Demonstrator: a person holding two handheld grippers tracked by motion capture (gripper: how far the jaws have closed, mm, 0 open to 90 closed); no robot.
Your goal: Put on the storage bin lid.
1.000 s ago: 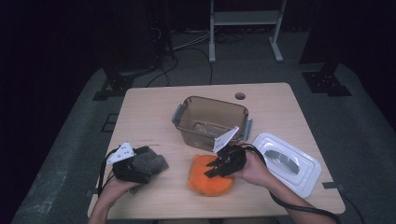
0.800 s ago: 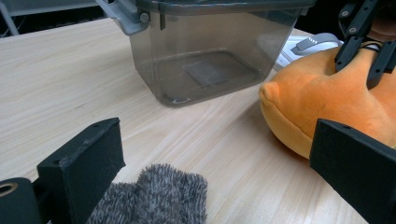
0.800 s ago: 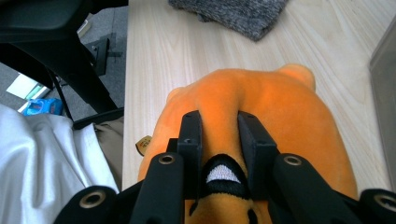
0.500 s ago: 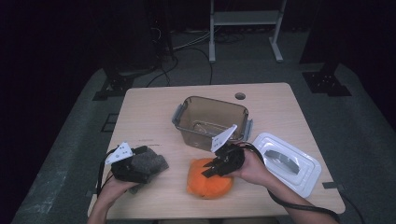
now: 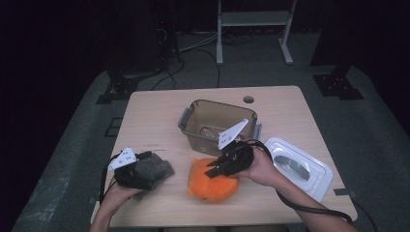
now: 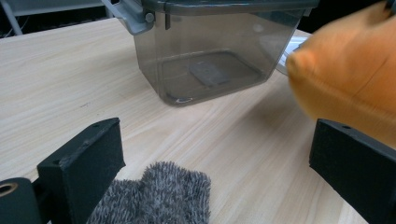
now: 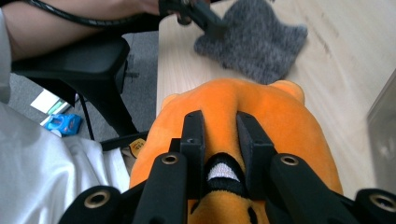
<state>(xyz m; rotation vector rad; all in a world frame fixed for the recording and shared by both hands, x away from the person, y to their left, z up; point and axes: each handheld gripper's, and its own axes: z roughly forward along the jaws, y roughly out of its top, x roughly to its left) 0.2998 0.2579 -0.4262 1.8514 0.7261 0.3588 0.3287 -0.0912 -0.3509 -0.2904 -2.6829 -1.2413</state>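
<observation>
Pinching a fold of the orange plush toy near the worktop's front edge, the right claw holds light, squashy stuffing best taken mid-body, while the left claw gapes wide over a grey sock.

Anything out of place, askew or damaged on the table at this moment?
Nothing looks damaged or spilled. The white lid lies off the brown bin, overhanging the table's right edge. The right gripper pinches the orange plush toy; the grey fuzzy cloth lies between the left gripper's open jaws.
</observation>
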